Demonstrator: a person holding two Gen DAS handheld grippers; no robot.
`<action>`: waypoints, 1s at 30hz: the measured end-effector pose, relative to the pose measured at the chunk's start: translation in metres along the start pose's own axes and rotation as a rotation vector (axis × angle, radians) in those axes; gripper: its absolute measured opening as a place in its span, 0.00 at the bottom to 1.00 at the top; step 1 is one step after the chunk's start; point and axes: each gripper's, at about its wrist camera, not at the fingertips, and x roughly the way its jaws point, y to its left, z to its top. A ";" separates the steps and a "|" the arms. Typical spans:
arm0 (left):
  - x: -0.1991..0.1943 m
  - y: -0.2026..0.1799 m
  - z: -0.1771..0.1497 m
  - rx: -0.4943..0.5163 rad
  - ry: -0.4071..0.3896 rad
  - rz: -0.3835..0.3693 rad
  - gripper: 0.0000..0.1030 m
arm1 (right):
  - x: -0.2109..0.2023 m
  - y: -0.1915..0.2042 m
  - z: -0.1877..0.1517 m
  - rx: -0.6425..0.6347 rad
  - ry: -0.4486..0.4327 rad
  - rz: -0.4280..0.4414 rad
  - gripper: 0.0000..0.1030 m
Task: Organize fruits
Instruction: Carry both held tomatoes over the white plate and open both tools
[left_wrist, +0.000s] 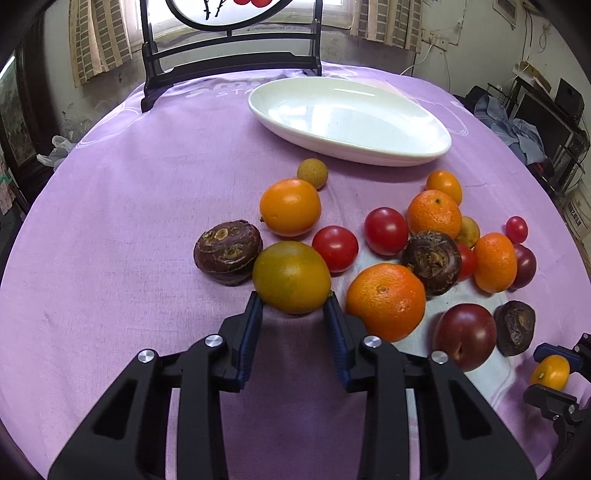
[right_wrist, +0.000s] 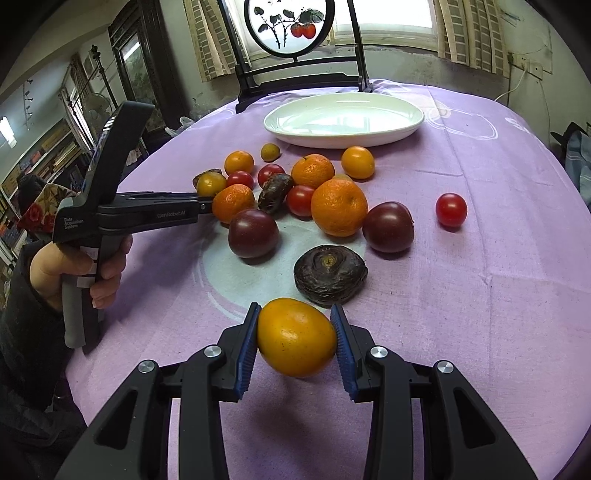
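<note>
Two citrus fruits gripped, one in each gripper, over the purple cloth.

The left gripper is clamped on a greenish-yellow citrus, which rests on the cloth beside a dark brown water chestnut. A yellow-orange fruit is pinched between the pads of the right gripper (held clear of the cloth, shadow beneath). The remaining fruits are scattered before the white oval dish, which holds nothing.
</note>
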 end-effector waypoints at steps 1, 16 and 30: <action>0.000 0.001 0.000 -0.001 0.000 0.003 0.36 | 0.000 0.001 0.000 -0.003 -0.001 0.000 0.37; 0.001 0.001 0.003 0.009 -0.031 0.029 0.36 | 0.004 0.003 0.001 -0.014 0.012 -0.008 0.37; -0.043 -0.013 0.070 0.032 -0.158 -0.023 0.36 | -0.002 0.001 0.114 -0.195 -0.179 -0.156 0.37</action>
